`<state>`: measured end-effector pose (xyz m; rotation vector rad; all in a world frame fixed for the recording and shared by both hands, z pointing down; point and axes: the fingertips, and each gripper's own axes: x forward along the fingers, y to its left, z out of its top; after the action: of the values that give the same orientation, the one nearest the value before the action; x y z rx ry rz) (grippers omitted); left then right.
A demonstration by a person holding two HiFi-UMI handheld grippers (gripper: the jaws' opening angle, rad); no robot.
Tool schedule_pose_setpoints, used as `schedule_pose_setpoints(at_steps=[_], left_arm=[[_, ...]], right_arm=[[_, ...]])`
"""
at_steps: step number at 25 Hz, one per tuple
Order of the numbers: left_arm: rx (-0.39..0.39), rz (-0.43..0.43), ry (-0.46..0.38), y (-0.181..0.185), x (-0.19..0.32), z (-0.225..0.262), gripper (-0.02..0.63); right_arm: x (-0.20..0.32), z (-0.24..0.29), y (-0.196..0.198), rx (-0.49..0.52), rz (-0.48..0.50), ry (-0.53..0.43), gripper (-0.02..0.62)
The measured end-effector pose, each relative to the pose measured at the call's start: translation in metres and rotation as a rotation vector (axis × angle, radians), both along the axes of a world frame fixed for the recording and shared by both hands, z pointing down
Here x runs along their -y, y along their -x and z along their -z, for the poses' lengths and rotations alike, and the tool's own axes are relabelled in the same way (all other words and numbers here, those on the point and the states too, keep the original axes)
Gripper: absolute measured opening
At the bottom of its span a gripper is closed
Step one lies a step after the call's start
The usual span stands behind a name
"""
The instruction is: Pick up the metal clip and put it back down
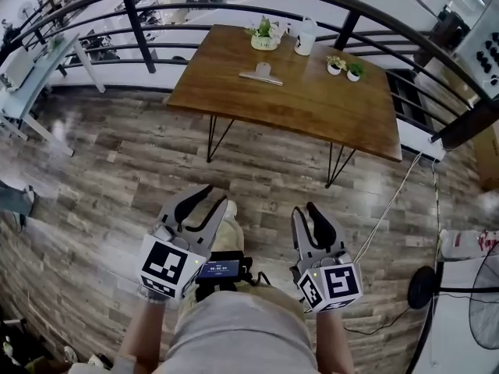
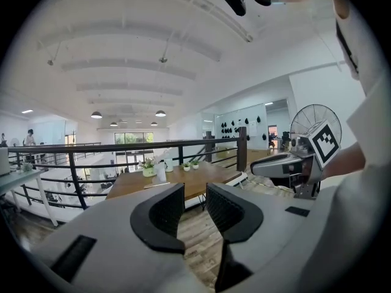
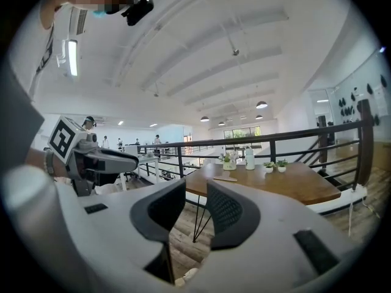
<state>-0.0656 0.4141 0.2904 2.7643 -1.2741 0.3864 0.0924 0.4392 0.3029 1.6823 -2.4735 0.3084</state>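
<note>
- We hold the left gripper (image 2: 194,205) with jaws apart, only floor (image 2: 197,240) between them.
- The right gripper (image 3: 195,204) has jaws apart too, and empty.
- Well ahead of both sets of jaws, the metal clip (image 1: 262,73) lies flat on the wooden table (image 1: 312,107).
- Just past it stand a potted plant (image 1: 264,36) and a white jug (image 1: 306,37).

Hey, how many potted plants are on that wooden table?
3. A larger plant stands at the table's far edge, left of the white jug; two small plants sit side by side right of the jug. None looks hidden.
</note>
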Motion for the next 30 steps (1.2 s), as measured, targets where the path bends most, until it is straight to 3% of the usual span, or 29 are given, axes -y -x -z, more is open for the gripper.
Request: schedule_pose_setpoints(at_steps=[11, 30], left_arm=[[-0.008, -0.078, -0.018, -0.021, 0.065, 0.000, 0.114], [-0.008, -0.136, -0.003, -0.025, 0.210, 0.003, 0.114]], right_arm=[[0.051, -0.001, -0.012, -0.014, -0.055, 0.002, 0.118], [0.194, 0.002, -0.008, -0.036, -0.082, 0.030, 0.118]])
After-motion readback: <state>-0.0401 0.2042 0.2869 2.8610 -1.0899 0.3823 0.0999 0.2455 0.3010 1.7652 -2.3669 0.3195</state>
